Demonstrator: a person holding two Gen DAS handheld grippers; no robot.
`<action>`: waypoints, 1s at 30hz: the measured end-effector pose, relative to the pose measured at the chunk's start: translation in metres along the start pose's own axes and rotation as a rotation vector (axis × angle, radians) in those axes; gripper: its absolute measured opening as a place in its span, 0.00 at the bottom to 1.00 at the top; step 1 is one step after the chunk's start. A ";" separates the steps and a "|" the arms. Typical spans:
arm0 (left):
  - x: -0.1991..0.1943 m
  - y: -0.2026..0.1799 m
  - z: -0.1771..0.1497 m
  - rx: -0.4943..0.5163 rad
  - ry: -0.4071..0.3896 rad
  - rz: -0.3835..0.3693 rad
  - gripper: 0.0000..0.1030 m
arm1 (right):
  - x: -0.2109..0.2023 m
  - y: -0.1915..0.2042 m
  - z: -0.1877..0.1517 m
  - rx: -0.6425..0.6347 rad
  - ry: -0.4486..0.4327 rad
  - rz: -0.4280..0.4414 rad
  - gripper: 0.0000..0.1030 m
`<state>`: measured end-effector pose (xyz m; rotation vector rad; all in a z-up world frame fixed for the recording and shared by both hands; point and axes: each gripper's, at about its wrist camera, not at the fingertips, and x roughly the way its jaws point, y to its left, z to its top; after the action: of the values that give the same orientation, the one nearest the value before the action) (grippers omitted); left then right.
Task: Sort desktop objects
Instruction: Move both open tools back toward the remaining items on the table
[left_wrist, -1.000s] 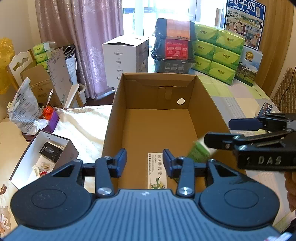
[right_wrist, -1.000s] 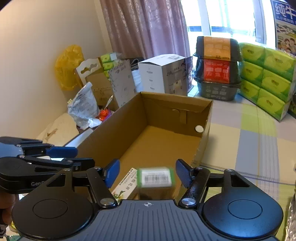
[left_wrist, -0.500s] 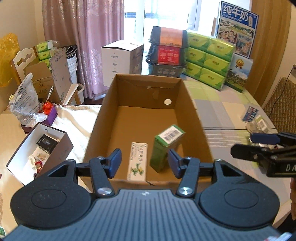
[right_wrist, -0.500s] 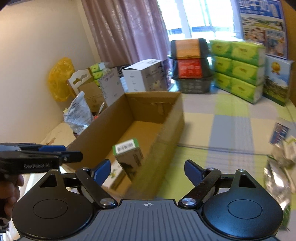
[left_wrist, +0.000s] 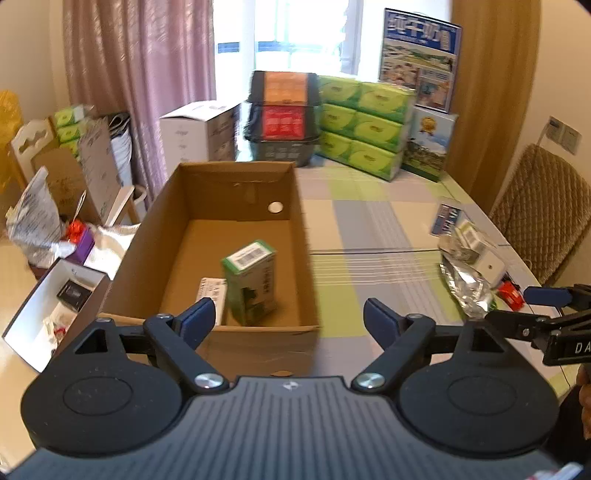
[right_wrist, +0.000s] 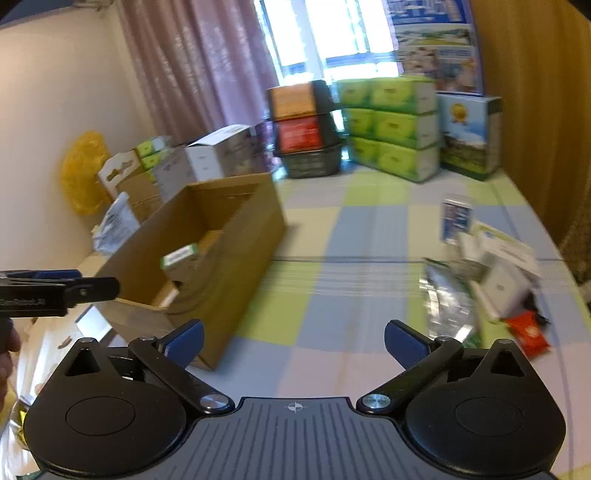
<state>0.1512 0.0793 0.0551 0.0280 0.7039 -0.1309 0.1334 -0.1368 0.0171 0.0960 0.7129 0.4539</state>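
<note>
Both grippers are hanging empty over the desk (left_wrist: 369, 229), each with its jaws spread wide. The left gripper (left_wrist: 289, 317) is facing the near end of the cardboard box (left_wrist: 303, 236). The right gripper (right_wrist: 293, 341) is pointing toward the unsorted pile at the desk's right edge.

Already inside the box, a green carton (left_wrist: 251, 282) is standing tilted beside a flat white carton (left_wrist: 214, 295) lying on the floor of the box.

Still waiting in the pile are a crinkled silver foil pouch (right_wrist: 448, 302), a white box (right_wrist: 502, 284), a small red packet (right_wrist: 528, 332) and a blue-printed card (right_wrist: 456, 218).

All are judged light. The white box is likely stiff and is best pinched across its two flat sides. The pouch is probably soft and slick, so a bite on a sealed edge or a gathered fold is advisable. The packet is lying low against the cloth and may be needing a shallow approach.
</note>
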 end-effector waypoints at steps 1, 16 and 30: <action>-0.001 -0.007 -0.001 0.008 -0.002 -0.002 0.86 | -0.005 -0.005 -0.001 0.005 -0.002 -0.011 0.98; 0.007 -0.097 -0.018 0.068 0.024 -0.120 0.99 | -0.066 -0.086 -0.030 0.118 -0.024 -0.167 0.98; 0.028 -0.150 -0.041 0.123 0.084 -0.198 0.99 | -0.095 -0.142 -0.057 0.191 -0.040 -0.288 0.98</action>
<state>0.1262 -0.0699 0.0085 0.0825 0.7815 -0.3641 0.0854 -0.3095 -0.0020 0.1783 0.7164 0.1076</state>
